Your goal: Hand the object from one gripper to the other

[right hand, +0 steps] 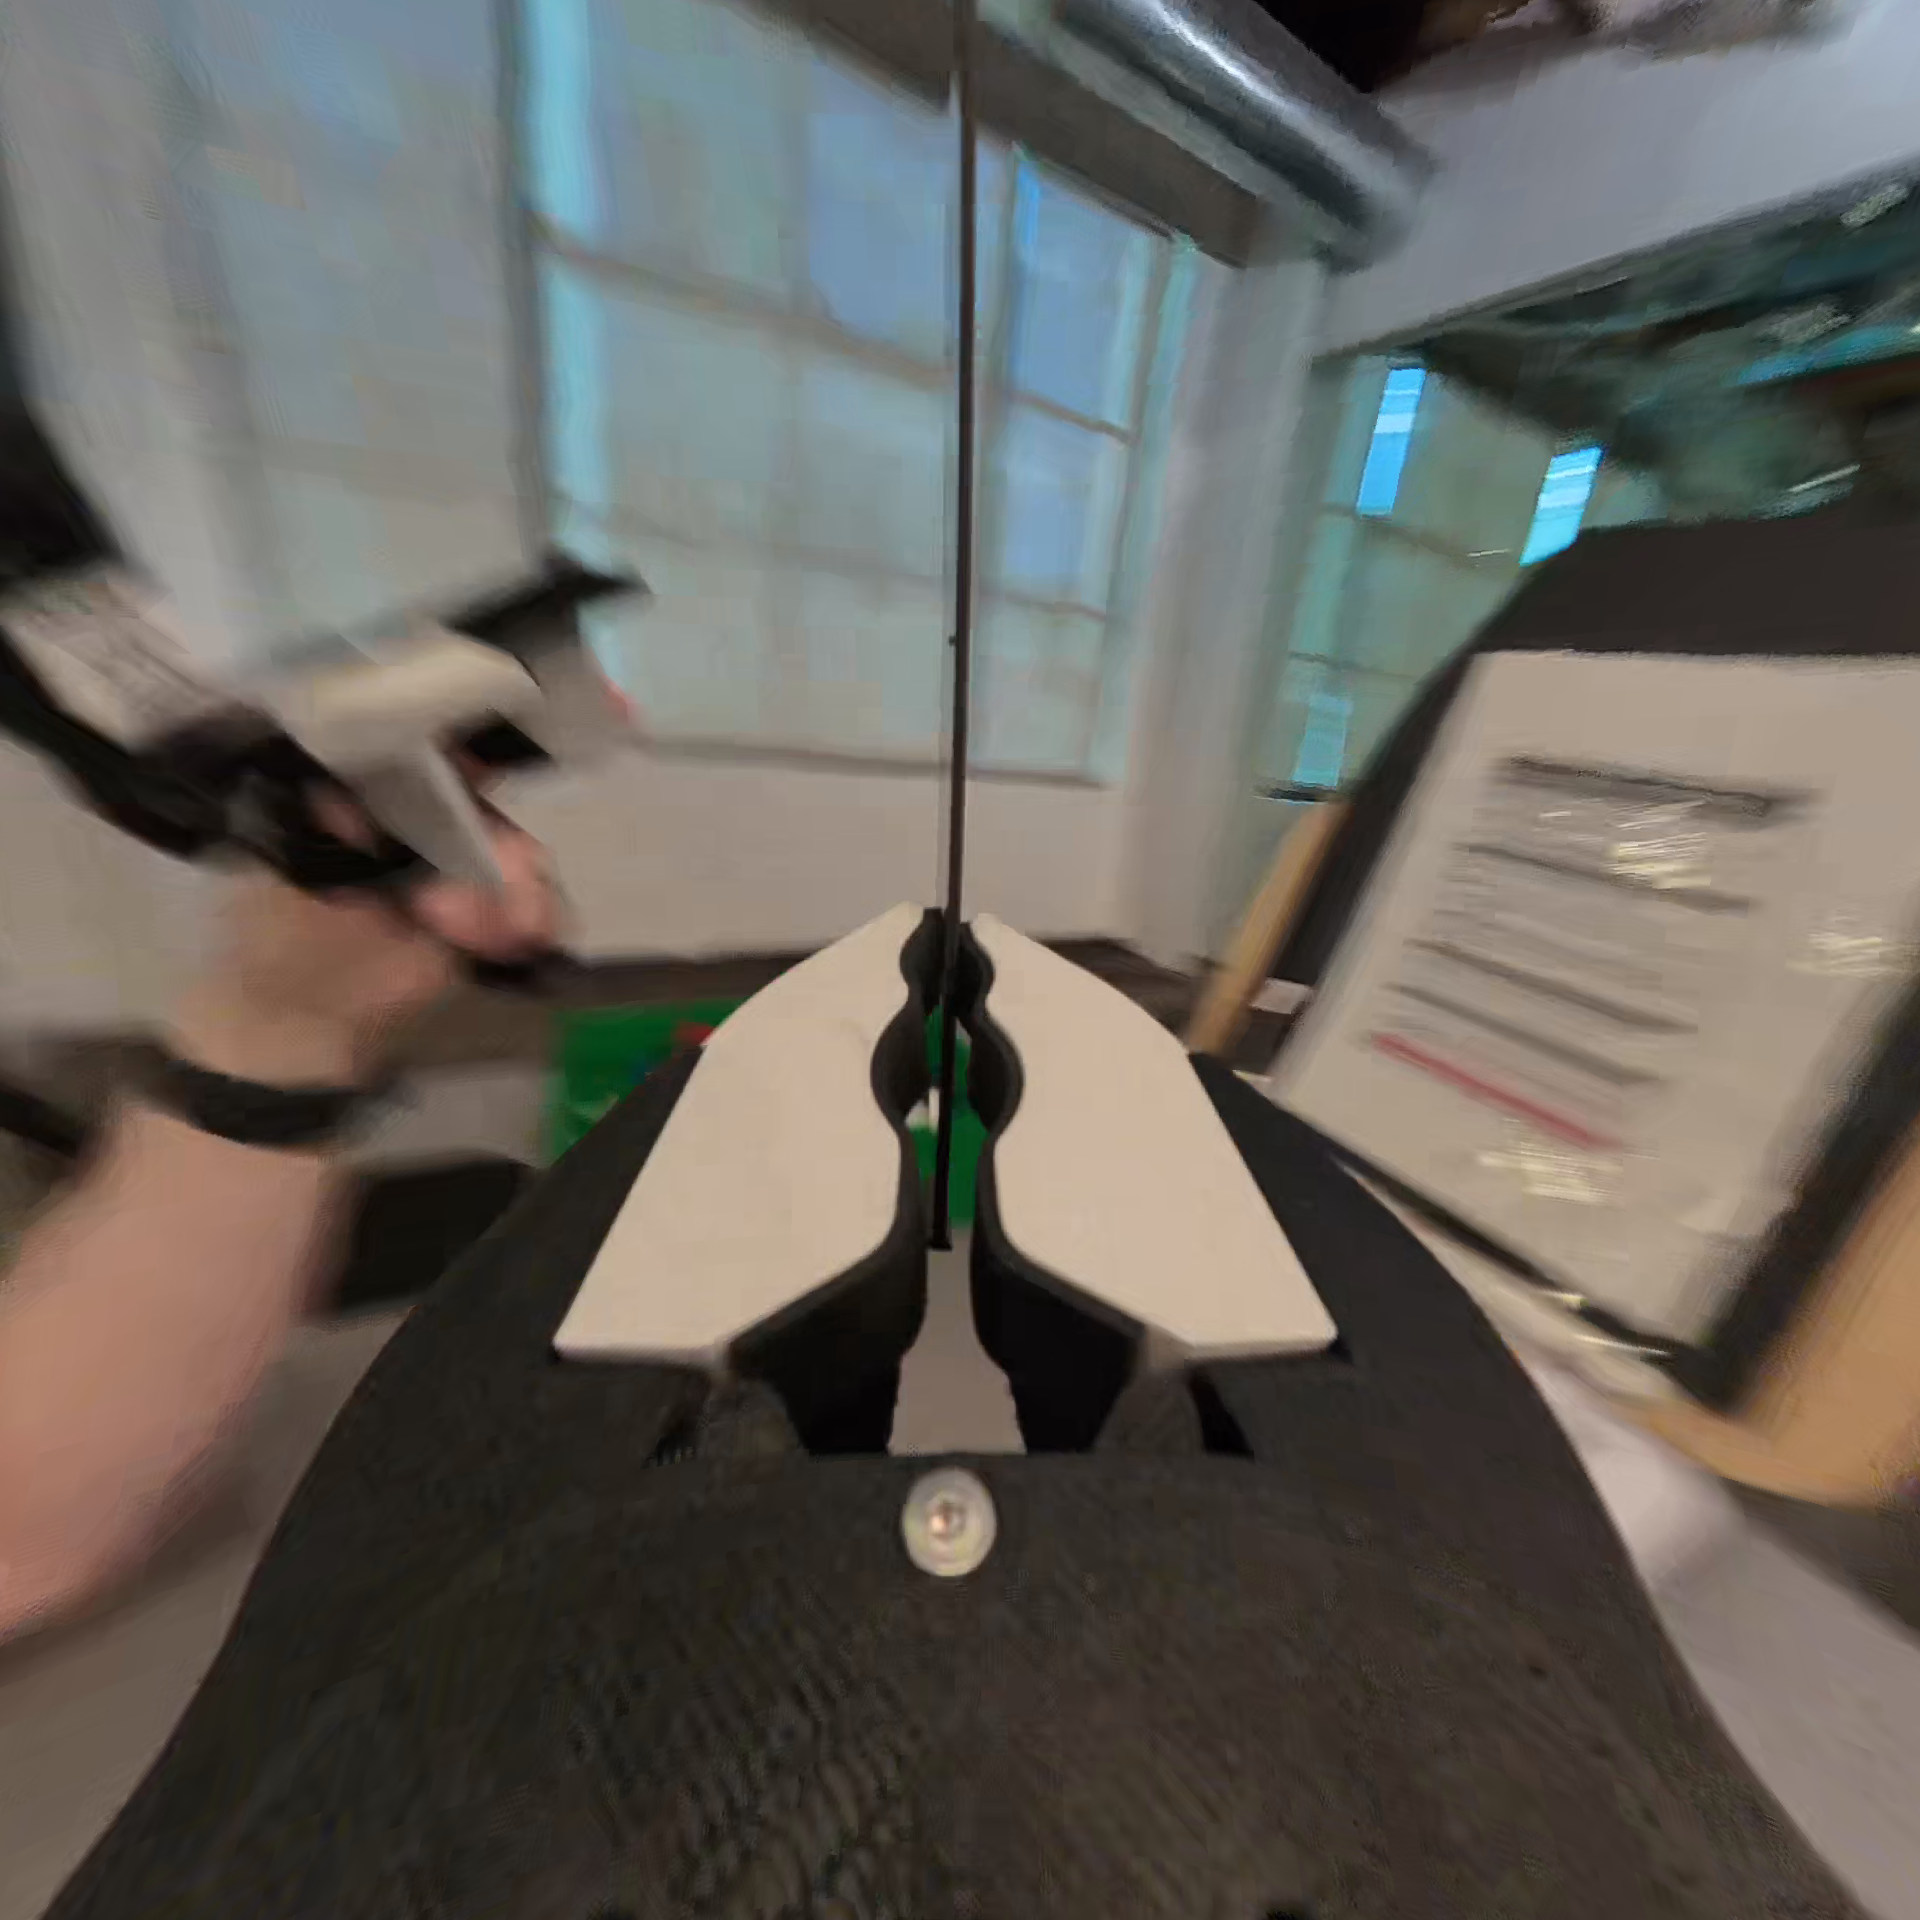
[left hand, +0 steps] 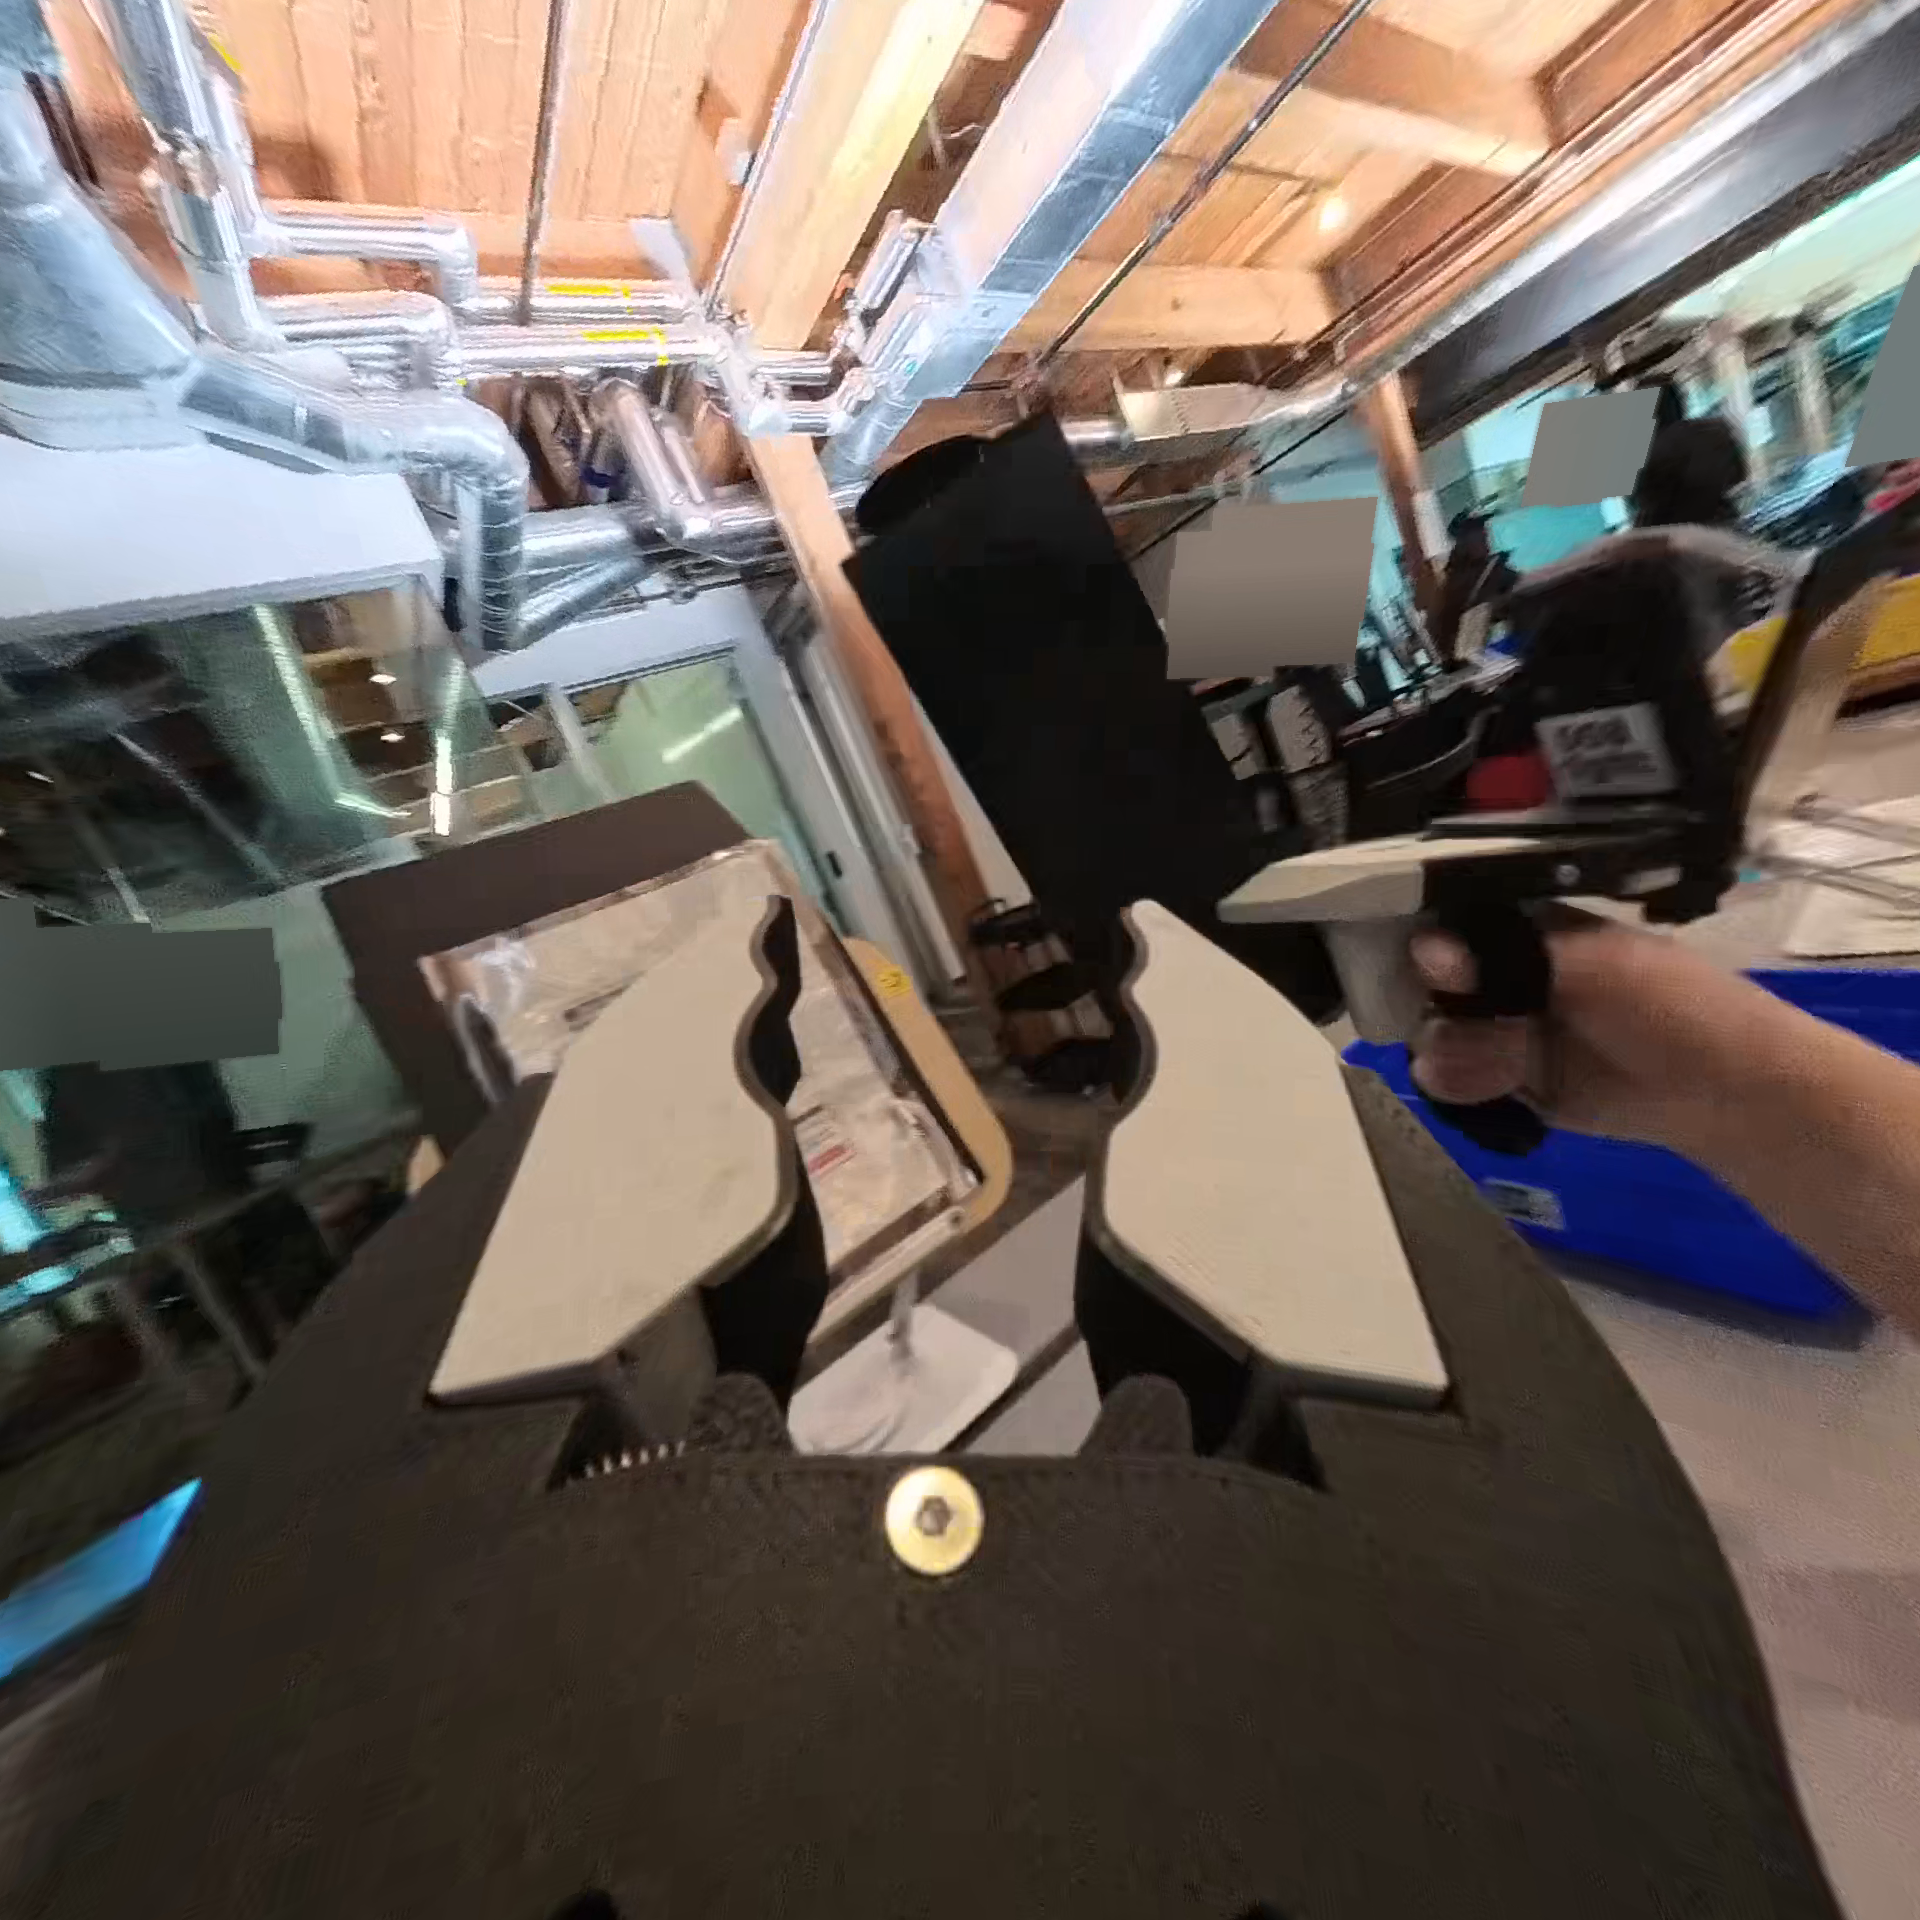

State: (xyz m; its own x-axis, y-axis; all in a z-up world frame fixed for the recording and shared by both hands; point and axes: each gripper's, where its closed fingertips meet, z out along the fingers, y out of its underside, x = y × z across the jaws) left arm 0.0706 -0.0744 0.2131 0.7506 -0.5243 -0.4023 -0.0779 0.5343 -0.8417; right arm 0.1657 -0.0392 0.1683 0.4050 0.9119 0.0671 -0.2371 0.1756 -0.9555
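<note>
A thin flat black sheet (left hand: 1023,665) stands upright in my right gripper (right hand: 948,925), which is shut on its lower edge. In the right wrist view the sheet (right hand: 961,520) shows edge-on as a thin dark line rising from between the fingers. My left gripper (left hand: 961,935) is open and empty, and the sheet stands just beyond its fingertips. In the left wrist view the right gripper (left hand: 1320,894) comes in from the right, held by a hand (left hand: 1475,1029). In the right wrist view the left gripper (right hand: 416,717) is blurred at the left, apart from the sheet.
A framed sign on a white stand (left hand: 727,1049) is behind the left gripper and also shows in the right wrist view (right hand: 1558,987). A blue bin (left hand: 1662,1195) sits low at the right. A wooden post (left hand: 831,582) rises behind the sheet. A green object (right hand: 623,1070) lies below.
</note>
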